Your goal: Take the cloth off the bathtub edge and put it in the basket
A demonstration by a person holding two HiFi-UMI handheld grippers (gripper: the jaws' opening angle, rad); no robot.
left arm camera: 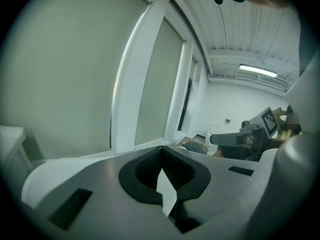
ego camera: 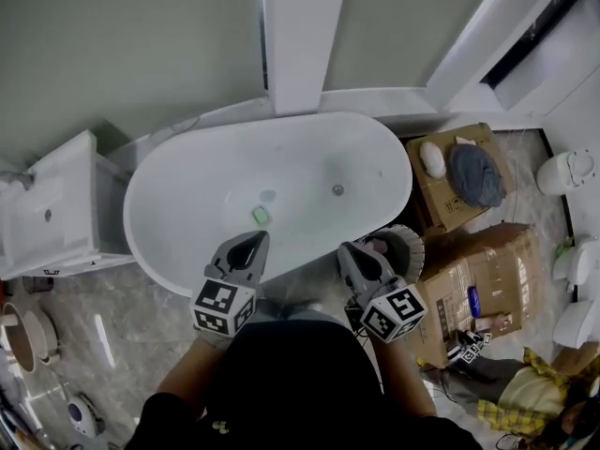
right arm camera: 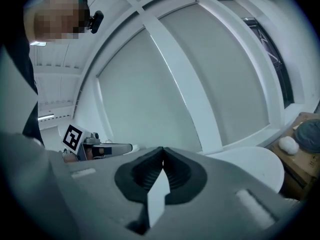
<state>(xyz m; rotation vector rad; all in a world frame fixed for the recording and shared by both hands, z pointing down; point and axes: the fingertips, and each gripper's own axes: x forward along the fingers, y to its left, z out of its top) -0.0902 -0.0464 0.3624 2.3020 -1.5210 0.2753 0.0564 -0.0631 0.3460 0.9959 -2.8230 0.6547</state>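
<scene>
The white oval bathtub (ego camera: 187, 172) lies in front of me, and I see no cloth on its rim. A round ribbed basket (ego camera: 412, 251) stands on the floor against the tub's near right side, half hidden by my right gripper (ego camera: 350, 248); something pinkish shows inside it. My left gripper (ego camera: 254, 240) hangs over the tub's near rim. Both grippers are shut with nothing between the jaws, as the left gripper (left arm camera: 161, 153) and the right gripper (right arm camera: 162, 154) show in their own views. Each view also catches the other gripper.
A small green thing (ego camera: 261, 216) and the drain (ego camera: 337, 190) lie in the tub. A white cabinet (ego camera: 56, 209) stands at the left. Cardboard boxes (ego camera: 483, 270) at the right carry a grey-blue bundle (ego camera: 475, 174) and a white object (ego camera: 432, 159). White toilets (ego camera: 565, 172) line the right edge.
</scene>
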